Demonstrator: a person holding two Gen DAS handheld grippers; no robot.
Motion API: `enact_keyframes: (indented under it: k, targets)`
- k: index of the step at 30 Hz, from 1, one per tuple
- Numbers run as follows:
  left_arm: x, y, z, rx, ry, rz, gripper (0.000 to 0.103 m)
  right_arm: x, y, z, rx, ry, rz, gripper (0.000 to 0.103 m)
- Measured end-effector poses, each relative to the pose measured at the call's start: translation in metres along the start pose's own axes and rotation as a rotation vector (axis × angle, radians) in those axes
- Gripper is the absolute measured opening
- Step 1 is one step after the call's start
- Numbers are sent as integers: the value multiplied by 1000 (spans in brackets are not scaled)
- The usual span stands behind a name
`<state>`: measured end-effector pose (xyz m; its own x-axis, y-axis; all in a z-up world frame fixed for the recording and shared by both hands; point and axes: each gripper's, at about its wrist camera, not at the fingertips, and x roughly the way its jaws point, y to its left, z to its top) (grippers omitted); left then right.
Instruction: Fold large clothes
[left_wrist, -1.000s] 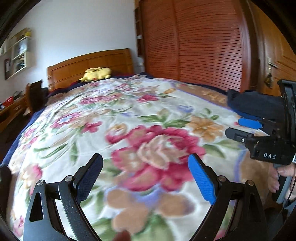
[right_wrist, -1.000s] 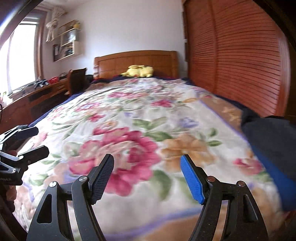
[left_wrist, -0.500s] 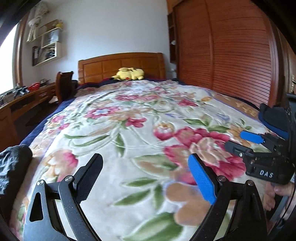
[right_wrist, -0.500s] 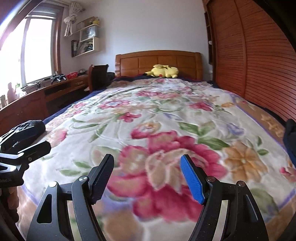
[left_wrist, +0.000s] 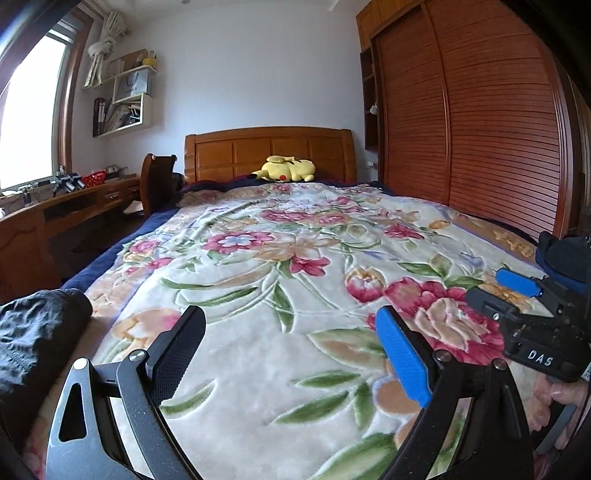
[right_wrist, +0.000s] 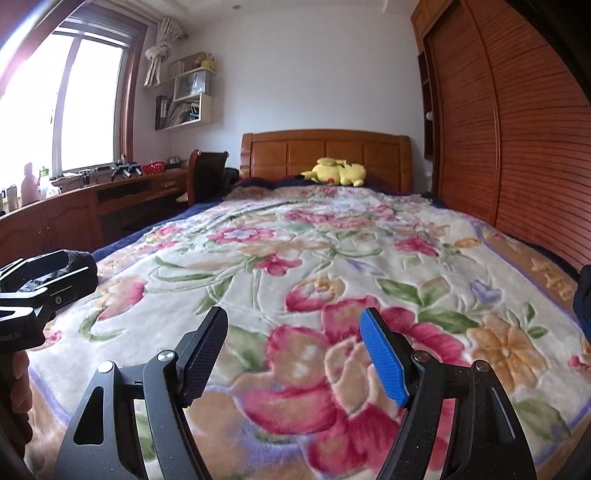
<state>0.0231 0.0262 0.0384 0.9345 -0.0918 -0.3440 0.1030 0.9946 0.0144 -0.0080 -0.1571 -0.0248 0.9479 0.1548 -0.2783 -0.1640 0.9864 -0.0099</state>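
A crumpled black garment (left_wrist: 33, 332) lies at the bed's near left corner, left of my left gripper (left_wrist: 291, 339), which is open and empty above the floral blanket (left_wrist: 280, 258). A dark navy garment (left_wrist: 561, 251) lies at the bed's right edge; its edge also shows in the right wrist view (right_wrist: 583, 291). My right gripper (right_wrist: 295, 343) is open and empty over the blanket (right_wrist: 314, 258). It appears at the right of the left wrist view (left_wrist: 517, 291). The left gripper's body shows at the left of the right wrist view (right_wrist: 40, 284).
A yellow plush toy (left_wrist: 288, 170) lies by the wooden headboard (left_wrist: 266, 151). A slatted wooden wardrobe (left_wrist: 480, 129) runs along the right. A desk (right_wrist: 92, 199) and chair (right_wrist: 207, 173) stand left under a window.
Both views have swung left and tilted up. The black garment has come into the left wrist view; the navy garment has slid to the right edge. Both grippers stay open.
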Motion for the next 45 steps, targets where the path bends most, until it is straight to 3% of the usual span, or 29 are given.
enact_keyframes:
  k: [15, 45]
  targets:
    - [8, 22, -13, -69, -3, 26, 94, 11, -2, -9, 21, -25, 9, 76]
    - [1, 24, -14, -49, -12, 43, 94, 14, -3, -8, 29, -26, 13, 76]
